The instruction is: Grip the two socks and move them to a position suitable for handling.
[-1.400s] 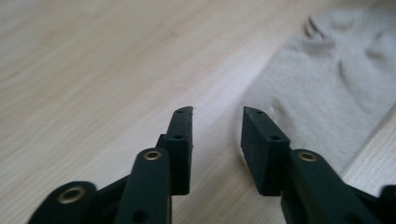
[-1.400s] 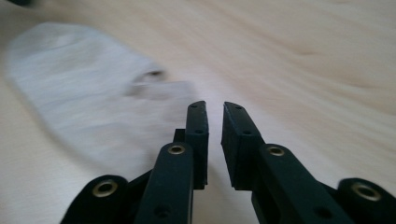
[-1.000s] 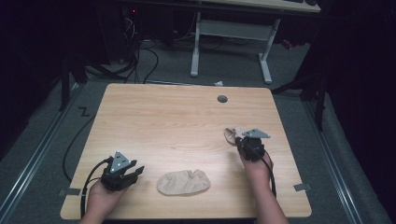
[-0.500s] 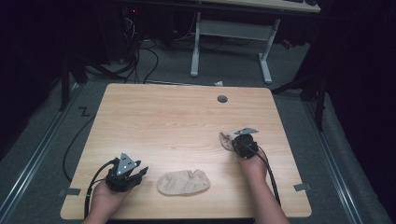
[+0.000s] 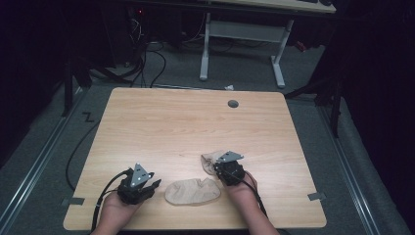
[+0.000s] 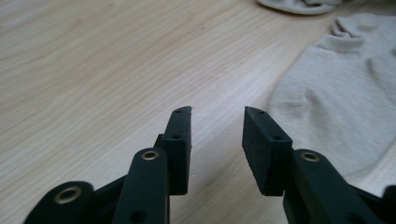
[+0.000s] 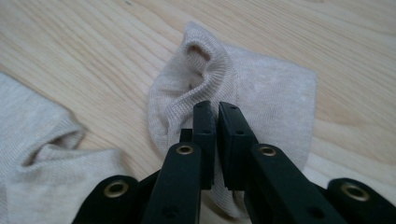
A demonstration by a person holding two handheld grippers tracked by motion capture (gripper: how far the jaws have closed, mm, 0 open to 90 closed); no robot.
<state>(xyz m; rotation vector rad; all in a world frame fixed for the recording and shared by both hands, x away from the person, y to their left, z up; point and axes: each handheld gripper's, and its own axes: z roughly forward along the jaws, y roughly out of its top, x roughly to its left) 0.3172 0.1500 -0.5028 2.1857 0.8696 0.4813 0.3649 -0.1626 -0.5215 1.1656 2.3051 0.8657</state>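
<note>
Beige knit is bunched at the tips of the right claw (image 7: pixel 217 109), whose jaws have just been easing apart, a thin slit between them, no longer pinching the small sock (image 7: pixel 243 93) lying under them. That sock lies on the desk (image 5: pixel 186 122) just beyond the flat sock (image 5: pixel 192 191) (their edges nearly meet). On the flat sock's other side, the left claw (image 6: pixel 217 116) hangs half-spread and released over bare wood, its jaws having narrowed slightly.
</note>
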